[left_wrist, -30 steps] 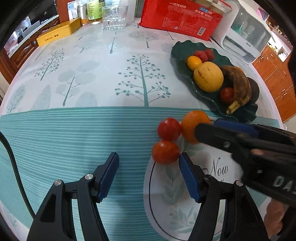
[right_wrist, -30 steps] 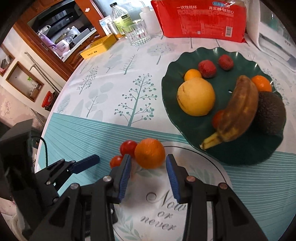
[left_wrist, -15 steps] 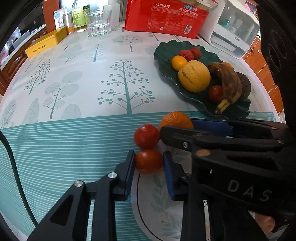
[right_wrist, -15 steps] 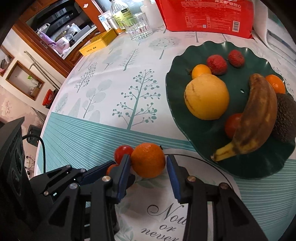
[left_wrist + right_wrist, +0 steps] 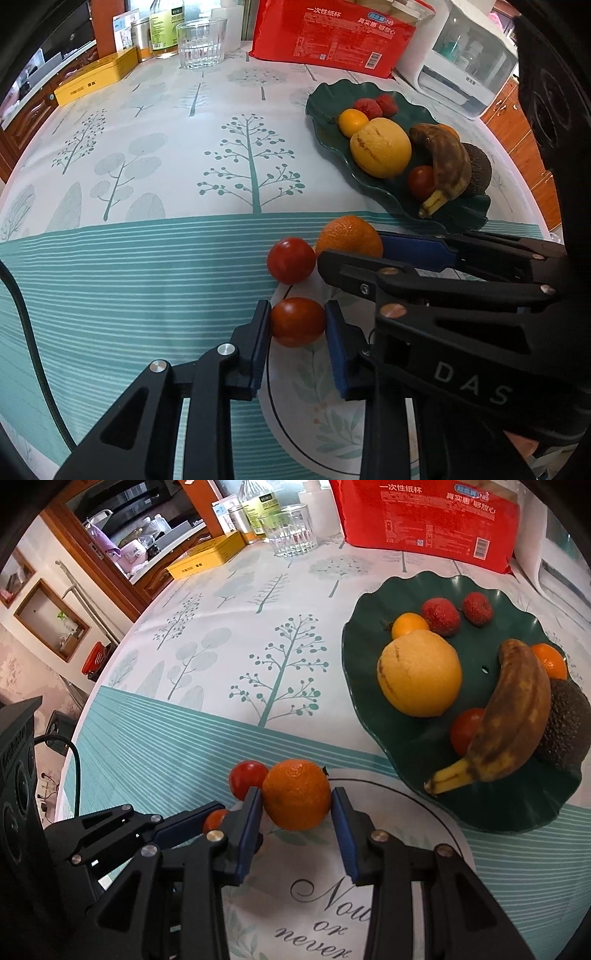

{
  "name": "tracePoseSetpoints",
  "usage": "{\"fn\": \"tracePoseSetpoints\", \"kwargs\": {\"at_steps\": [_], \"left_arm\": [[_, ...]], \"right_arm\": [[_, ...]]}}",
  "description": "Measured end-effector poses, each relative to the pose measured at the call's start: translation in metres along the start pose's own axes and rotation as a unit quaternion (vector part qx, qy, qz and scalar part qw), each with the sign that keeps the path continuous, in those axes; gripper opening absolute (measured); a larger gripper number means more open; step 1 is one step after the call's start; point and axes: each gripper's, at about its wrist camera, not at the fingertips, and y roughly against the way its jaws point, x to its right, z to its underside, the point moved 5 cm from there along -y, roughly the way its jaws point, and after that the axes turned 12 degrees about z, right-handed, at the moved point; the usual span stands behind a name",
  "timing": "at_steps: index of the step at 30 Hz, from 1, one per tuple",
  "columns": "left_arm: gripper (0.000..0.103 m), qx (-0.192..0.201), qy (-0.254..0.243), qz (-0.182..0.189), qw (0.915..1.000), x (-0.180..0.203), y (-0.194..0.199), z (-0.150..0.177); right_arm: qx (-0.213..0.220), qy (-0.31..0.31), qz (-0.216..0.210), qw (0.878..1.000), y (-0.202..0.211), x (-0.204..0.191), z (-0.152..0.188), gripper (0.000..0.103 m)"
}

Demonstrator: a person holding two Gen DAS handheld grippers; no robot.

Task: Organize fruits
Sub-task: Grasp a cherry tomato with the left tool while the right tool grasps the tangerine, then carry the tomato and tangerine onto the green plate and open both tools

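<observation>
While the left hand-held gripper [image 5: 297,328] is clamped on a tomato [image 5: 297,322] on the table [image 5: 147,155] and the right hand-held gripper [image 5: 297,810] is closing around the orange [image 5: 296,794], the green plate [image 5: 517,602] lies ahead and rightward, nearer the right one.

Two red tomatoes [image 5: 297,322] and an orange [image 5: 296,794] lie clustered beside the fruit-filled green plate [image 5: 491,812].
</observation>
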Motion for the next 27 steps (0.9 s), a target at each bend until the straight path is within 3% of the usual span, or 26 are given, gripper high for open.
{"fn": "tracePoseSetpoints", "kwargs": {"at_steps": [10, 15, 27], "left_arm": [[0.028, 0.007, 0.025, 0.011, 0.9996, 0.003, 0.04, 0.01], [0.028, 0.021, 0.012, 0.017, 0.9996, 0.019, 0.063, 0.0], [0.028, 0.06, -0.061, -0.022, 0.9961, 0.071, 0.097, -0.075]], "right_arm": [[0.02, -0.009, -0.004, 1.0, 0.042, 0.017, 0.02, 0.038], [0.04, -0.013, 0.009, 0.999, 0.074, 0.036, 0.025, 0.038], [0.122, 0.0, 0.062, 0.991, 0.154, 0.076, -0.028, 0.038]]}}
